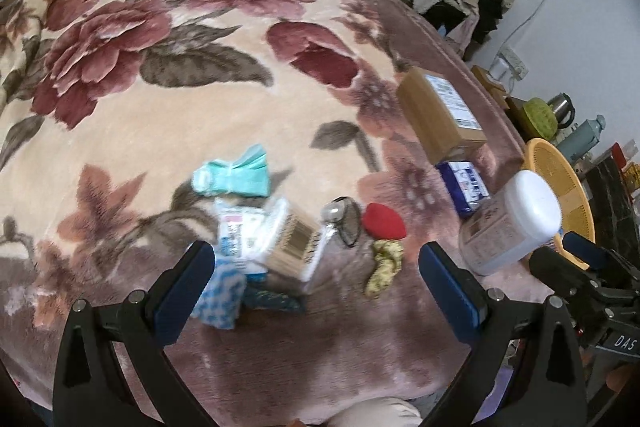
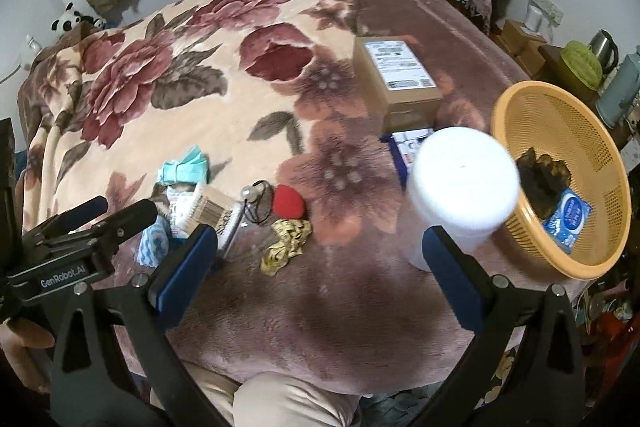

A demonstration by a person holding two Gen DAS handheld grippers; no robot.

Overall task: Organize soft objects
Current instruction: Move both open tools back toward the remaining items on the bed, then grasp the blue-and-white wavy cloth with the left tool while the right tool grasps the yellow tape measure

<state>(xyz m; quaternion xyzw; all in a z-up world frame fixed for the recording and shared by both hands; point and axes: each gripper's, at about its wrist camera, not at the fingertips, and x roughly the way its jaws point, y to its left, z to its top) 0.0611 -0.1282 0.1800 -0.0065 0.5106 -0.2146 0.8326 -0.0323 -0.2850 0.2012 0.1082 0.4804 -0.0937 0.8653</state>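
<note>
Soft stuff is mostly piled on the floral blanket (image 2: 168, 115), around 8 to 9 o'clock in the right wrist view. Going left to right there: a blue checkered cloth (image 2: 154, 242) right by the left finger pad, a teal folded cloth (image 2: 185, 169) above it at about 10 o'clock, then a pack of cotton swabs (image 2: 208, 209), some glasses (image 2: 256, 205), a red sponge (image 2: 287, 205) and just below it a yellow patterned scrunchie (image 2: 286, 241), touching or nearly so, hard to say.

Center-right, a cardboard box (image 2: 396, 75) sits at 1 o'clock, with a blue-and-white packet (image 2: 404, 143) tucked right in front of it. A white-lidded jar (image 2: 464, 183) stands at 3 o'clock, blurry, just beside the orange basket (image 2: 516, 115). Basket's at the blanket's right edge and has a dark lacy piece (image 2: 544, 179) plus a blue packet (image 2: 568, 219) inside.

Left gripper (image 1: 316, 287) is spread wide with nothing in it, hovering over the pile. Right gripper (image 2: 320, 267) is also wide apart and empty, jar just past its right finger.
</note>
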